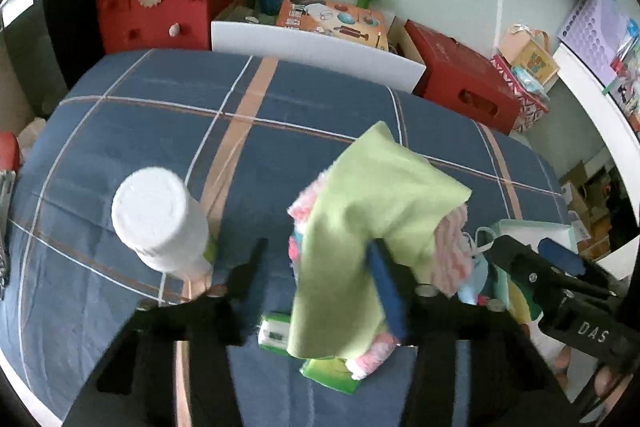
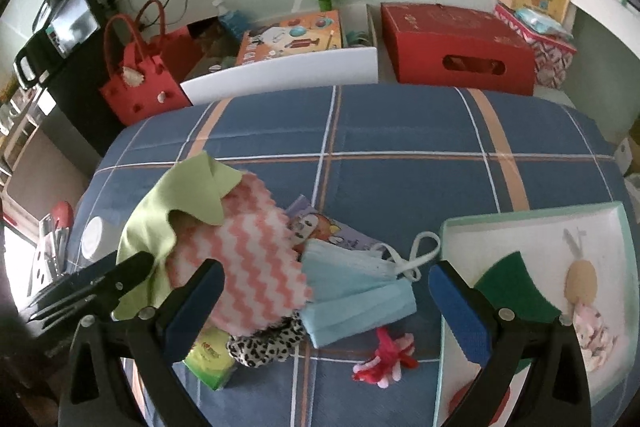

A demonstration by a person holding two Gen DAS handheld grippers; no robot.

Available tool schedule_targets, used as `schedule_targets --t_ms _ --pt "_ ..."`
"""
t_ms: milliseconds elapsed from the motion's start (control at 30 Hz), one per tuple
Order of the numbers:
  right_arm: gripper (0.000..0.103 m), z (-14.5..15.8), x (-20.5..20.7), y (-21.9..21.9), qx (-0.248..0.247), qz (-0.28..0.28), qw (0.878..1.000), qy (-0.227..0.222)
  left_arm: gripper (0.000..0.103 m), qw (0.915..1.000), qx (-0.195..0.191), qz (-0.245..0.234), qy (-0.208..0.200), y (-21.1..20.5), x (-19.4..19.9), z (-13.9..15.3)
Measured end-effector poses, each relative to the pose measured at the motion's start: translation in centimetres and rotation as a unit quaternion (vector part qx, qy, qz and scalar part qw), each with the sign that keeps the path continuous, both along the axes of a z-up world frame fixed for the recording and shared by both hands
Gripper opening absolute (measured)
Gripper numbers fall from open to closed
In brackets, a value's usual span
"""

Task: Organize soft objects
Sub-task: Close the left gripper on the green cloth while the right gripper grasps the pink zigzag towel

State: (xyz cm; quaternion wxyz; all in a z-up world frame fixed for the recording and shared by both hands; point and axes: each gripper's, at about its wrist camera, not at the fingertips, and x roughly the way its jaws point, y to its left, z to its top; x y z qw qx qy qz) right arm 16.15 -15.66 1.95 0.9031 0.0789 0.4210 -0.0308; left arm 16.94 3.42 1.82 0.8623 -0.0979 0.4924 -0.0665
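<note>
A: Left wrist view: what does the left gripper (image 1: 320, 267) hold?
B: Its jaws stand wide apart; a green cloth (image 1: 360, 227) drapes over the blue-padded right finger, lifted above the blue plaid bed cover (image 1: 160, 107). A pink zigzag cloth (image 1: 452, 251) hangs beneath it. Whether the pad pinches the cloth cannot be told.
A: Right gripper (image 2: 324, 291)?
B: Jaws wide open, holding nothing. Between the fingers lies a blue face mask (image 2: 352, 291); a leopard-print item (image 2: 264, 343) and a red-pink yarn piece (image 2: 386, 351) lie near. A white tray (image 2: 520, 239) sits at right.
</note>
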Motion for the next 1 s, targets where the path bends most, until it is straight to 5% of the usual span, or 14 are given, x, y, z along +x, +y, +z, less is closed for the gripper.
schedule_targets --t_ms 167,300,767,1000 --pt "0.103 -0.2 -0.1 -0.5 0.005 -0.004 1.000 0.002 0.015 0.9998 -0.015 0.003 -0.010 0.4 -0.7 0.1" --pt "0.103 -0.2 -0.2 -0.5 0.005 -0.002 1.000 0.001 0.010 0.9994 -0.023 0.012 -0.021 1.0 -1.1 0.4" --pt "0.102 -0.2 -0.1 3.0 -0.003 0.061 0.998 -0.011 0.009 0.9980 -0.049 0.026 -0.031 2.2 -1.5 0.7" --pt "0.079 -1.2 0.3 5.5 0.001 0.108 0.994 -0.007 0.009 0.9981 -0.050 0.031 -0.020 2.3 -1.3 0.1"
